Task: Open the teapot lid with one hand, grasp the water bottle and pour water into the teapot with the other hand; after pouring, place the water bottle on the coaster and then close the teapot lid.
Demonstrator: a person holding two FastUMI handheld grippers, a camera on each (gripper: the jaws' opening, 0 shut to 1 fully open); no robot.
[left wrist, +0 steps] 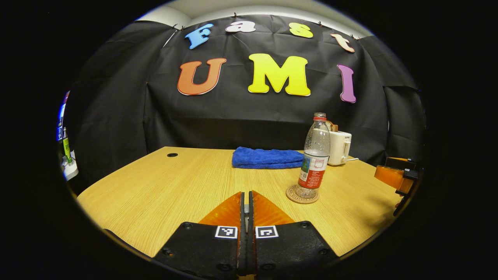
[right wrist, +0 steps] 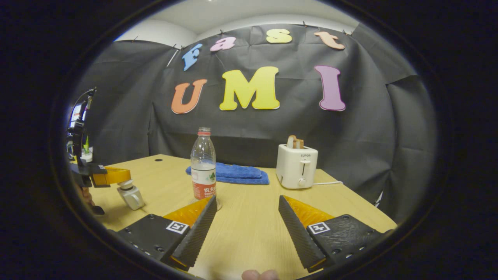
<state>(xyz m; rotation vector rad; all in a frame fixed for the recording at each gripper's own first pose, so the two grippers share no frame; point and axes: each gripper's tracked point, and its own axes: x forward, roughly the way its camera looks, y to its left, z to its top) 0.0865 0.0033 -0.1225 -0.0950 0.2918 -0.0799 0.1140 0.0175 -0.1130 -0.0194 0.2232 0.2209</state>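
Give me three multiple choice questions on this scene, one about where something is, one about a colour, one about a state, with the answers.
1. Where does the clear plastic water bottle with the red cap stand?
A. on the folded towel
B. on the round brown coaster
C. on top of the toaster

2. What colour is the folded cloth towel at the back of the wooden table?
A. blue
B. green
C. white

3. How do the jaws of the right gripper stand?
A. shut on the bottle
B. shut on nothing
C. open, with nothing between them

Answers:
1 B: in the left gripper view the bottle's base sits inside the coaster's rim.
2 A: both views show the towel as blue.
3 C: the right gripper view shows a wide gap between its fingers, with bare table in it.
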